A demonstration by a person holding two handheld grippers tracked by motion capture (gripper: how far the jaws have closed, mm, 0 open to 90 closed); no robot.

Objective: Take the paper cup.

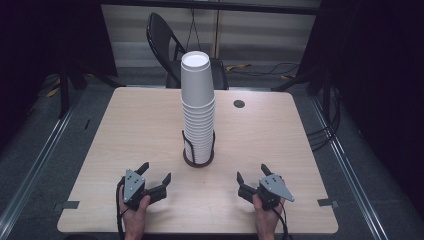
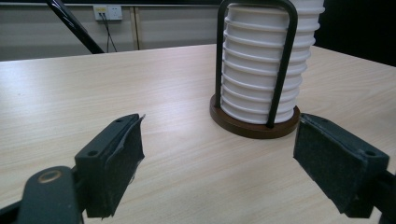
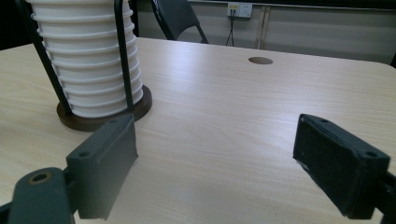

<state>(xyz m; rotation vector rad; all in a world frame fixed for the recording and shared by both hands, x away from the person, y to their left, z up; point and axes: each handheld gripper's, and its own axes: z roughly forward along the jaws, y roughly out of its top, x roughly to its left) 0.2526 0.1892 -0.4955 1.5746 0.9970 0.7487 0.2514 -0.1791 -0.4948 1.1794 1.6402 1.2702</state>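
A tall stack of white paper cups (image 1: 197,107) stands upside down in a holder with a round dark wooden base (image 1: 198,160) and black wire loops, at the middle of the table. My left gripper (image 1: 155,173) rests near the front edge, left of the stack, open and empty. My right gripper (image 1: 251,173) sits right of the stack, also open and empty. In the left gripper view the stack (image 2: 265,60) and its base (image 2: 254,127) lie ahead between the pads. In the right gripper view the stack (image 3: 88,56) stands at the upper left, beyond the left pad (image 3: 105,163).
The light wooden table (image 1: 125,130) has a round cable hole (image 1: 239,104) at the back right. A black folding chair (image 1: 165,40) stands behind the table. Tape marks (image 1: 67,205) sit at the front corners. Cables lie on the floor to the right.
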